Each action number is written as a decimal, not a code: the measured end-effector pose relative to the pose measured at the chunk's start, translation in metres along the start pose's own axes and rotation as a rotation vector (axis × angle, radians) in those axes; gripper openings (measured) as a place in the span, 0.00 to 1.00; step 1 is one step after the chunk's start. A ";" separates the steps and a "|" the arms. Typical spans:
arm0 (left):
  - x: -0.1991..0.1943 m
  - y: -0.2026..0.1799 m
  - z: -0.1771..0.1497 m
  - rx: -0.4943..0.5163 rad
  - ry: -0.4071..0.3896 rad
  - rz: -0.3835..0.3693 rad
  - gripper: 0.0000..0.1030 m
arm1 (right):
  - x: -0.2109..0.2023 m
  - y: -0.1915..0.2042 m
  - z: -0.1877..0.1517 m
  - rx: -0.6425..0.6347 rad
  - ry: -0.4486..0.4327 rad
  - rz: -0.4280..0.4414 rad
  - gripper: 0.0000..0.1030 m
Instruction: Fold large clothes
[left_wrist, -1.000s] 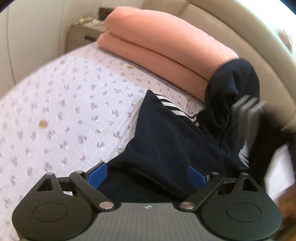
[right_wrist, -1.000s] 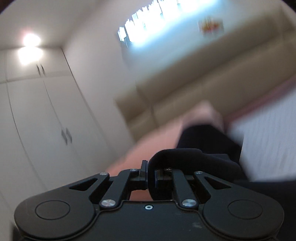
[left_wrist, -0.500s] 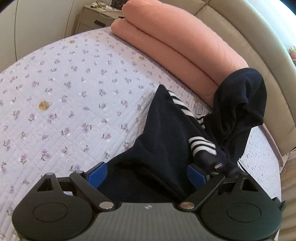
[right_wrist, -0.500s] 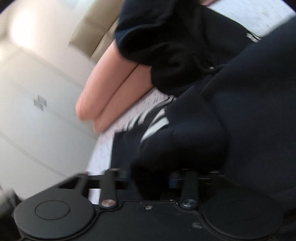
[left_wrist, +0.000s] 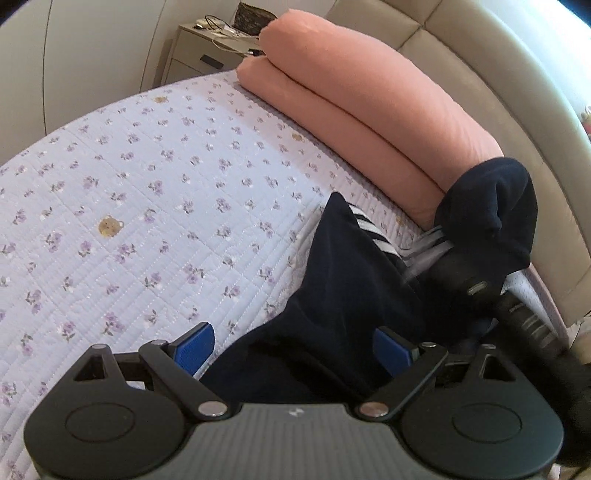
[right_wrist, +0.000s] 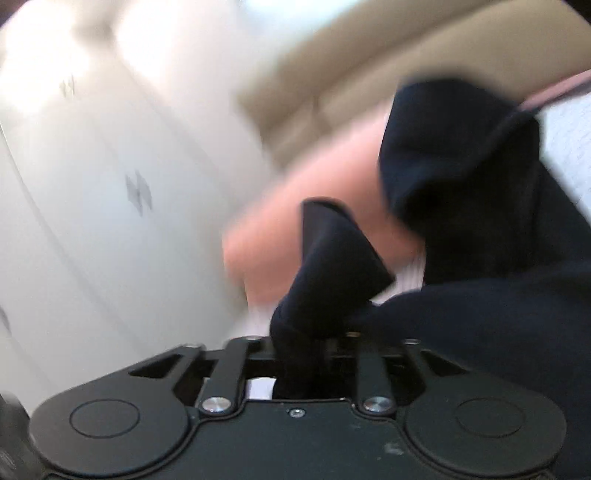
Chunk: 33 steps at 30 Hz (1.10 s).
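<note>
A dark navy garment with white stripes (left_wrist: 343, 280) lies on the flowered bedspread (left_wrist: 147, 206), one end draped up against the pink bolster (left_wrist: 369, 110). My left gripper (left_wrist: 293, 347) is open, its blue pads on either side of the garment's near edge, not closed on it. My right gripper (right_wrist: 314, 347) is shut on a fold of the navy garment (right_wrist: 332, 266) and holds it up; its view is blurred. The right gripper's black body (left_wrist: 476, 288) shows at the right of the left wrist view, under the cloth.
A padded beige headboard (left_wrist: 517, 92) curves behind the bolster. A nightstand (left_wrist: 207, 48) with cables and a basket stands at the far corner. White wardrobe doors (right_wrist: 92, 184) show in the right wrist view.
My right gripper has swung about with the cloth held in it, dipping toward the garment and then lifting again. My left gripper stayed open over the garment's edge while its view shifted slightly.
</note>
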<state>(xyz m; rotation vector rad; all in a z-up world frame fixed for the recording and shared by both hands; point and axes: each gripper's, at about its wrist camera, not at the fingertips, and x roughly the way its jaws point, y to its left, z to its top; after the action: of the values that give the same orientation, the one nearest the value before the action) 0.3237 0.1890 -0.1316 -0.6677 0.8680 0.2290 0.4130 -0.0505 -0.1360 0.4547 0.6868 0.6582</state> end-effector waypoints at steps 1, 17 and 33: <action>-0.001 0.000 0.000 -0.002 -0.004 -0.003 0.92 | 0.001 -0.003 -0.001 0.010 0.032 0.010 0.64; 0.019 -0.046 -0.023 0.176 0.054 -0.023 0.92 | -0.128 -0.226 0.067 -0.042 0.127 -0.821 0.89; 0.030 -0.057 -0.033 0.242 0.084 0.005 0.92 | -0.180 -0.259 0.055 0.238 -0.083 -0.592 0.63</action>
<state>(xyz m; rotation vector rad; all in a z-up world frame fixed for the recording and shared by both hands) 0.3473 0.1222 -0.1445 -0.4516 0.9598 0.0979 0.4498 -0.3664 -0.1706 0.4643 0.7767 -0.0012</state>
